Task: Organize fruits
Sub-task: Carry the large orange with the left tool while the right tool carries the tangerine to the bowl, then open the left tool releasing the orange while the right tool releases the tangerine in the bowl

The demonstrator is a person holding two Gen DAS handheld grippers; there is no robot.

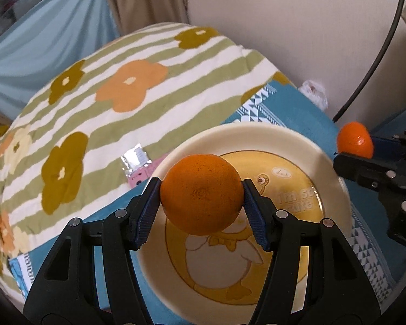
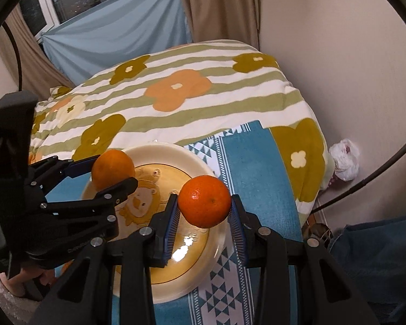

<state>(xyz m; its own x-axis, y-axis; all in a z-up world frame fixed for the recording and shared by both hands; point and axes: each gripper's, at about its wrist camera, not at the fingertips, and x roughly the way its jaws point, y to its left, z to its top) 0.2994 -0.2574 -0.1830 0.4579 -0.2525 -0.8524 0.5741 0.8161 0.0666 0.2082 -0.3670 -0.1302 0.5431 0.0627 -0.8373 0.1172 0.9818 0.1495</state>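
Hovering over plate rim: 2 gripped oranges, apparently.

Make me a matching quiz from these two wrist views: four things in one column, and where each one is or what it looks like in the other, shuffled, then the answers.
Things:
1. larger orange
2. smaller orange
3. duck plate
4. plastic bag

Descriptions:
A. on the floor by the wall
B. clamped in the right gripper
C. cream rim, lying on the blue patterned cloth
D. clamped in the left gripper, above the plate

Pairs: 1-D, 2-B, 3-C, 4-A
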